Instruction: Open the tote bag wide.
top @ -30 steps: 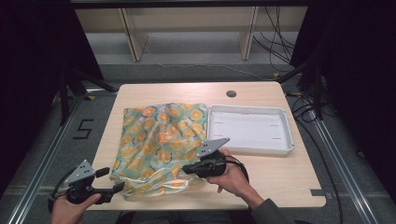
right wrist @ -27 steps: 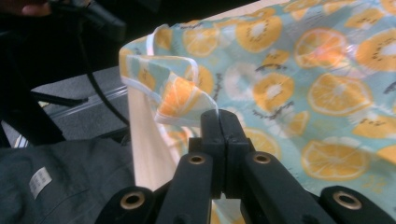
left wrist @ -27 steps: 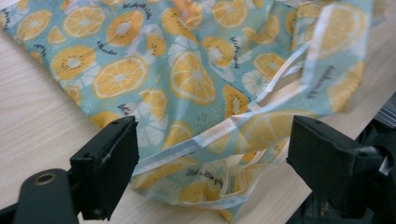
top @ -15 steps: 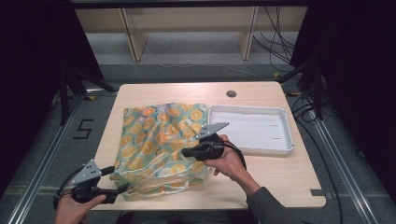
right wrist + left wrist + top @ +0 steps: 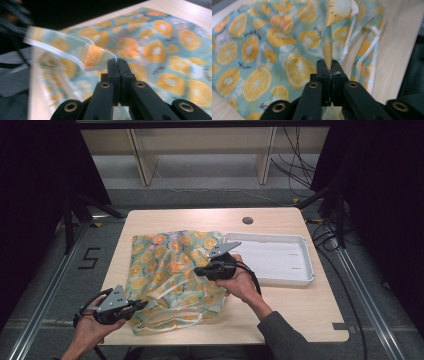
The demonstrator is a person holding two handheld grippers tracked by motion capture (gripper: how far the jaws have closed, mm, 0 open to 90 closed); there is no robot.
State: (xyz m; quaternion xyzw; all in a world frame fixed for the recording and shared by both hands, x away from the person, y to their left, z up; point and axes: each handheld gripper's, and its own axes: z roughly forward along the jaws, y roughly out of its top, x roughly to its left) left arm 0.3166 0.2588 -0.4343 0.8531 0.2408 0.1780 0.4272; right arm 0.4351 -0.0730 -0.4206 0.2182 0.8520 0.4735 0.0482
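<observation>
A thin cloth bag [image 5: 160,262] printed with orange slices on pale blue lies rumpled on the left half of the wooden table [image 5: 300,315]. My left gripper [image 5: 143,305] is at the bag's near left corner. Its jaws have just been closing, and in the left gripper view they [image 5: 329,65] stand shut on a raised fold of the cloth [image 5: 327,50]. My right gripper [image 5: 198,270] is over the middle of the bag, pointing left. In the right gripper view it [image 5: 117,63] is shut on a lifted edge of the bag [image 5: 92,56], which trails off to the left.
A shallow white tray [image 5: 300,281] sits on the table's right half, close behind the right hand. A round cable hole [image 5: 247,220] is near the far edge. Bare wood lies along the front right. Beyond the table are shelf legs and cables on the floor.
The right gripper has moved away from the person, drawing the cloth up with it. The left gripper has slid right onto the bag's near corner.
</observation>
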